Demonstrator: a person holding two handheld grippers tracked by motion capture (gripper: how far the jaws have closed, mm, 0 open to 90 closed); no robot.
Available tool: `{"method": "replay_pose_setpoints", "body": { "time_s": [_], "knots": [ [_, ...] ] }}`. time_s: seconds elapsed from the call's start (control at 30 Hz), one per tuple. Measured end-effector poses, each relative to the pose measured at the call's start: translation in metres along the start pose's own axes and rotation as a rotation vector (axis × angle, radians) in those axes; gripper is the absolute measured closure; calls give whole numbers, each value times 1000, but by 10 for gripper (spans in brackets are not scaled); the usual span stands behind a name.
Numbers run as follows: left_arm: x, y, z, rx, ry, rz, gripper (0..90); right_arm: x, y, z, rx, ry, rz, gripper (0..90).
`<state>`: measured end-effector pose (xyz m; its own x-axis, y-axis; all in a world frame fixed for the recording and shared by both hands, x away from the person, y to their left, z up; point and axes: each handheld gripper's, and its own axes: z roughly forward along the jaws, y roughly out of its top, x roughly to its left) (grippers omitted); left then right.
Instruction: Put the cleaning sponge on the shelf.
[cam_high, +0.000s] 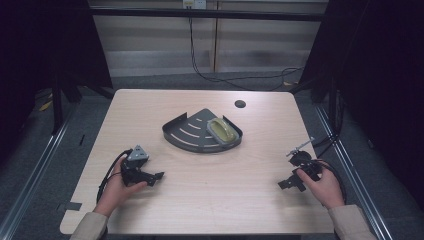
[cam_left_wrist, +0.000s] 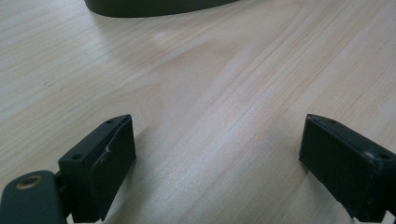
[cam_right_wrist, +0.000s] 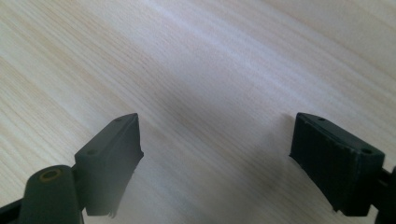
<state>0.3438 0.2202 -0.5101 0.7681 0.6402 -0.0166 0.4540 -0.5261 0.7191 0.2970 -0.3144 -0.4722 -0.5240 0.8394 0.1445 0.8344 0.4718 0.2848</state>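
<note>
1. Step in hand: start pose, by the look of it. Left gripper (cam_high: 150, 176) and right gripper (cam_high: 291, 184) both rest low on the table (cam_high: 150, 110), near the person's edge, well apart from each other.
2. Tool state: both released. In the left gripper view and right gripper view the jaws stand wide apart w/ bare wood between them, grasping nothing.
3. Work items: dark grey fan-shaped tray (cam_high: 186, 135) at table centre, w/ slotted floor and low rim; yellow-green sponge-like pad (cam_high: 222, 131) lies inside it, at its right side, against the rim. Exact material: cannot tell.
4. Tray rim (cam_left_wrist: 159, 7) also shows at the top of the left gripper view, i.e. left gripper points roughly toward it.
5. Next move (judgement): lift a gripper, reach fwd to the tray, align open jaws across the pad's narrow side, then close. Right gripper sits nearer the pad's side; rim may hinder a low approach, so come from above.
</note>
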Motion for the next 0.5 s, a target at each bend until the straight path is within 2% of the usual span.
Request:
{"method": "replay_pose_setpoints", "body": {
  "time_s": [0.2,0.37,0.5],
  "knots": [
    [0,0,0,0,0,0,101,0,-9,2,-17,-3,2,158],
    [0,0,0,0,0,0,101,-1,-17,2,-57,-17,-11,153],
    [0,0,0,0,0,0,101,2,-26,3,-105,-50,-47,141]
  ]
}}
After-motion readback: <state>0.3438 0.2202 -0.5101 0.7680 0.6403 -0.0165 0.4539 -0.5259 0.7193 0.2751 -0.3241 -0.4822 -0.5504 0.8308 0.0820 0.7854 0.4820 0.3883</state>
